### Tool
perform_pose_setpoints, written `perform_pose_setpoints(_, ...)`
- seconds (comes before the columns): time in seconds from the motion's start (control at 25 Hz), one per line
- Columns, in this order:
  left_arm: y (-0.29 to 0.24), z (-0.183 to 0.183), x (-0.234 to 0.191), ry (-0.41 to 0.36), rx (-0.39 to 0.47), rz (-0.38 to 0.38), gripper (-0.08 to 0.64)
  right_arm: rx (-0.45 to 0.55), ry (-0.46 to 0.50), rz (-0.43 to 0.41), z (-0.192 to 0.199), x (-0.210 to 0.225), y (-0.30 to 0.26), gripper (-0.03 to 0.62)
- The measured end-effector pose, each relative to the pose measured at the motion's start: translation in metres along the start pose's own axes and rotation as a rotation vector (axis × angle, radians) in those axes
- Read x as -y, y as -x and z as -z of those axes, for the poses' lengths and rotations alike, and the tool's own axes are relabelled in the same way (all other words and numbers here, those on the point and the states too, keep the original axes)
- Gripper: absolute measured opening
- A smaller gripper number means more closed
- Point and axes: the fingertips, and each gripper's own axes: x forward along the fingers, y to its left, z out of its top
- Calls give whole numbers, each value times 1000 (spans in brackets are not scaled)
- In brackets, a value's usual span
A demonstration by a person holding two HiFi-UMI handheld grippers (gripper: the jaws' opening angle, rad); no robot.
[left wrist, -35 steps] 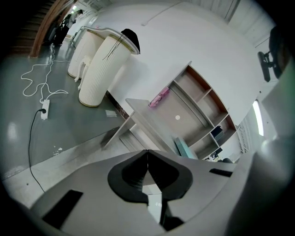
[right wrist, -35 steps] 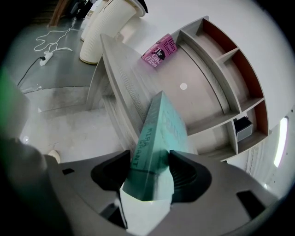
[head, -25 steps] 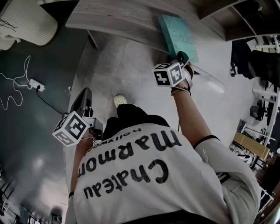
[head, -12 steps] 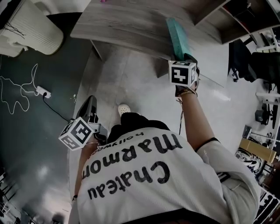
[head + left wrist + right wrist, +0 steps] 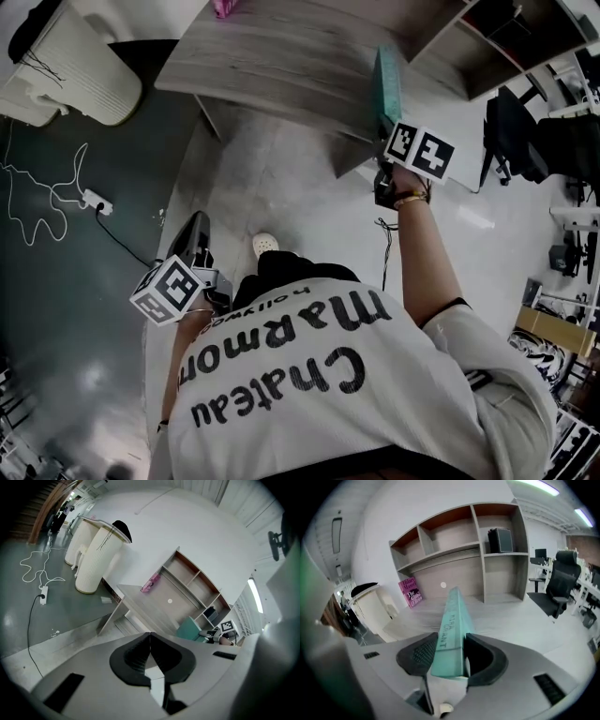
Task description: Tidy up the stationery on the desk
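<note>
My right gripper (image 5: 449, 656) is shut on a teal book (image 5: 451, 630), clamping it by the spine edge. In the head view the teal book (image 5: 386, 86) stands on edge over the wooden desk (image 5: 281, 56), just beyond the right gripper (image 5: 394, 141) and its marker cube. A pink book (image 5: 410, 592) leans upright at the back of the desk, also seen as a pink book (image 5: 223, 7) at the top of the head view. My left gripper (image 5: 195, 246) hangs low beside the person's left hip, shut with nothing in it, pointing at the floor; the left gripper (image 5: 150, 651) shows its pads meeting.
A wooden shelf unit (image 5: 478, 550) with open compartments stands at the back of the desk, one holding a dark box (image 5: 500, 540). A white ribbed cabinet (image 5: 70, 61) and a power strip with cable (image 5: 94, 200) sit on the floor at left. Office chairs (image 5: 562, 581) stand at right.
The right gripper has carried the teal book up and to the right and turned it from lying flat to standing on edge. The left gripper has barely moved.
</note>
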Motion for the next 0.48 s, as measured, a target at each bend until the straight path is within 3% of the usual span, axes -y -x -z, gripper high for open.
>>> perform_pose_setpoints(0.12, 1, 5, 7, -4, 7, 3, 15, -1, -130, -81, 0, 0, 4, 196)
perform_pose_setpoints(0.48, 3, 4, 9, 8, 40, -17, 15, -22, -398, -284, -5, -24, -1, 195)
